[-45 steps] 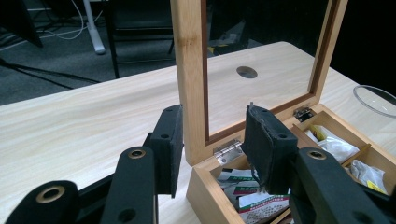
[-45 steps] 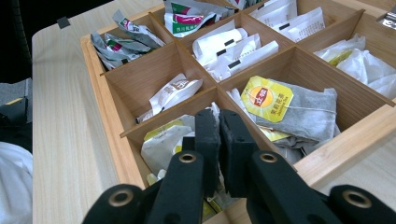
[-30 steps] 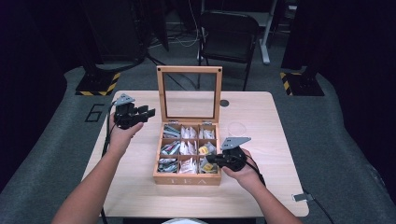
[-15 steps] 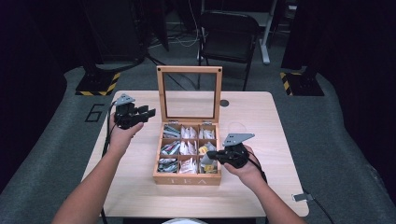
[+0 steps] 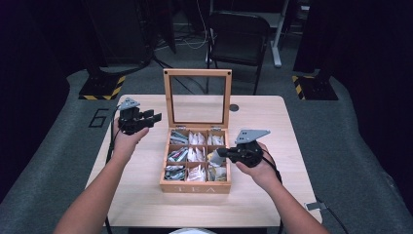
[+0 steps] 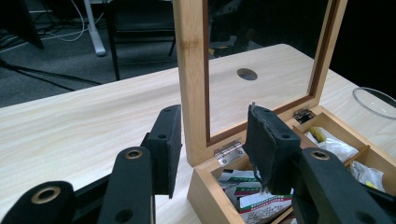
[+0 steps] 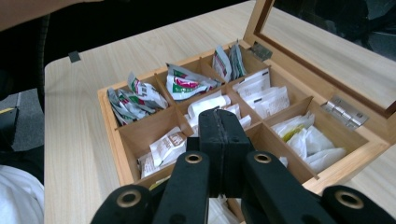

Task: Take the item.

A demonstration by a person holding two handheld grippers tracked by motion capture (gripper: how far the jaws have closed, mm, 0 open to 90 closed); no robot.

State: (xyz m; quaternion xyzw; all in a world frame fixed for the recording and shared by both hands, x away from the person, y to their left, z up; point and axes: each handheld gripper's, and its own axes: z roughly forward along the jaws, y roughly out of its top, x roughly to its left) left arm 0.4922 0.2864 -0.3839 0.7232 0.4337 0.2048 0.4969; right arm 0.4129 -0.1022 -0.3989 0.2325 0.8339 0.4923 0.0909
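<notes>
A wooden tea box stands mid-table with its glass lid upright. Its compartments hold several tea bags. My left gripper is open at the lid's left side. In the left gripper view its jaws stand either side of the lid's wooden frame, not touching it, above the box's back corner. My right gripper hovers over the box's right-hand compartments. In the right gripper view it is shut, with nothing seen between the jaws, above the tea bags and dividers.
The table has a round cable hole behind the box and bare wood on both sides. A clear ring lies on the table to the right of the box. A black chair stands beyond the far edge.
The right gripper has shifted slightly up and away over the box, still shut. The left gripper has stayed by the lid.
</notes>
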